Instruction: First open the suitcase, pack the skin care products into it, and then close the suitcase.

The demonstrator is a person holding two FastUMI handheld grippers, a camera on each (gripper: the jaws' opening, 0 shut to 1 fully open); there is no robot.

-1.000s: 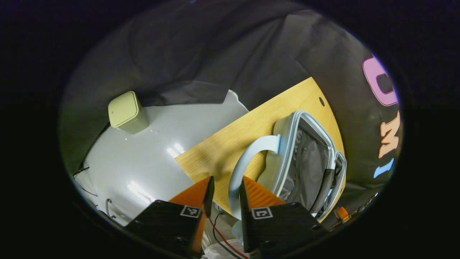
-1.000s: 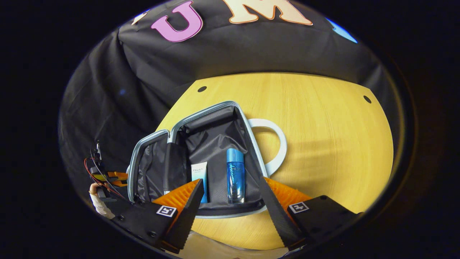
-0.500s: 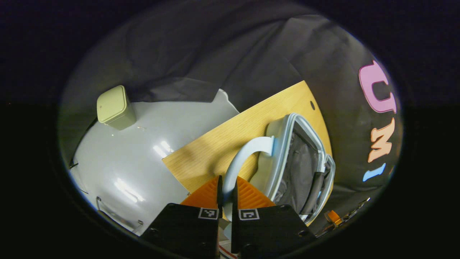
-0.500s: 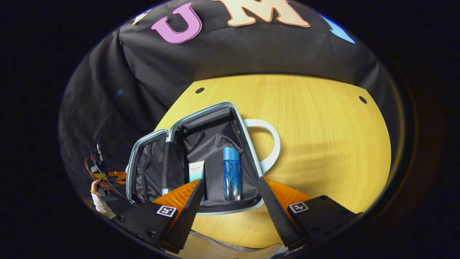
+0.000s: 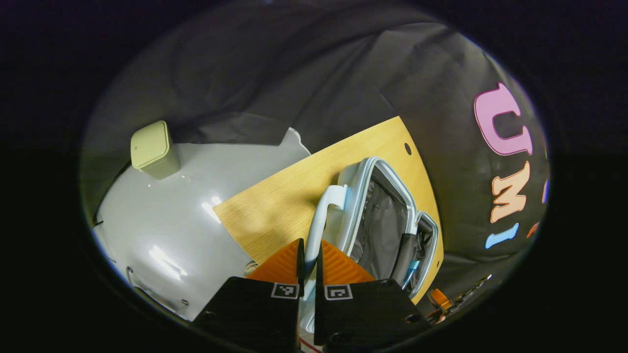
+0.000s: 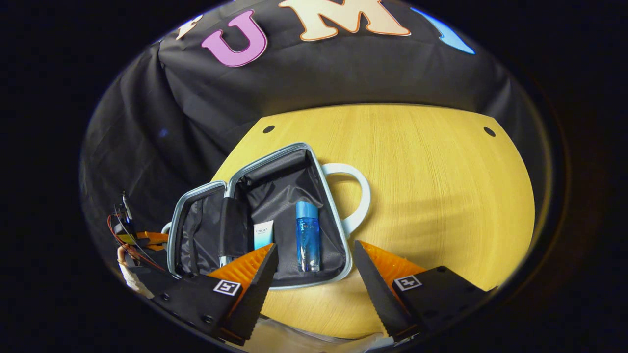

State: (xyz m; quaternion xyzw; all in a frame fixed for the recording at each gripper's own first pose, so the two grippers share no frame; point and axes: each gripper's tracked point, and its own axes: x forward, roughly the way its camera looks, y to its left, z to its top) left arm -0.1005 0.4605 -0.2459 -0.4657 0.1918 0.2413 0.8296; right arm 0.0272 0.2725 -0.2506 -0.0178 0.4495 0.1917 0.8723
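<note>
In the left gripper view, the left gripper is closed with both fingers pressed on the pale blue handle of the suitcase. The suitcase lies open on the wooden worktop, its grey lining exposed. Beyond the worktop edge lie a grey floor and a pale green lidded bin.

In the right gripper view, the right gripper is wide open, holds nothing and hovers above the near rim of the suitcase. Inside the main compartment lie a white-and-blue tube and, just beside it, a blue bottle. Both carry printed lettering that is too small to read. A second handle rests on the worktop. The other gripper shows at the suitcase's far side.
</note>
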